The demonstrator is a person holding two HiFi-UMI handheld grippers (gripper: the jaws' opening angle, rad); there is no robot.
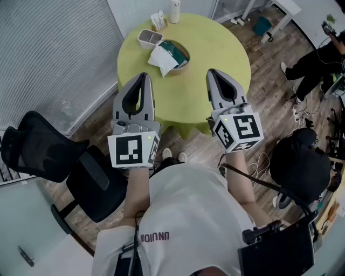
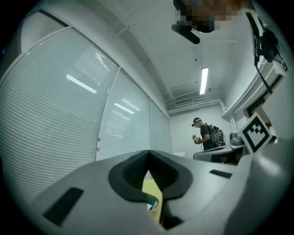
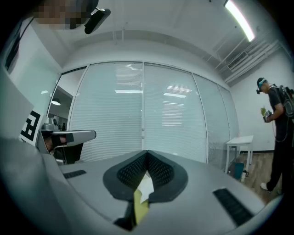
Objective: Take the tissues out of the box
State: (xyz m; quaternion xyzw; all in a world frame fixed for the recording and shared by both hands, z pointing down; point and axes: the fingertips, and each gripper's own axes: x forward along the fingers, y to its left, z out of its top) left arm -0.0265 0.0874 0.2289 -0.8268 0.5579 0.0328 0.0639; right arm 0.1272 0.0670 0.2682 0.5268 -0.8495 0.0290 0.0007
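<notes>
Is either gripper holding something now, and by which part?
Nothing is held. The left gripper and the right gripper are both shut and empty, short of the tissue box.

Round green table (image 1: 221, 48) carries tissue box (image 1: 181, 55), grey tub (image 1: 150, 38), white bottle (image 1: 174, 11).

The head view is evenly bright for me, with soft light from above and only weak shadows around the round desk (image 1: 215, 48). In the left gripper view a long ceiling lamp (image 2: 204, 80) glares white, and a second lamp (image 3: 240, 20) does so in the right one. Reflections streak the blinds (image 2: 59, 114). Both gripper views bend strongly and darken at the corners. The left claw (image 2: 148, 156) and right claw (image 3: 147, 156), near the lens, look soft.
</notes>
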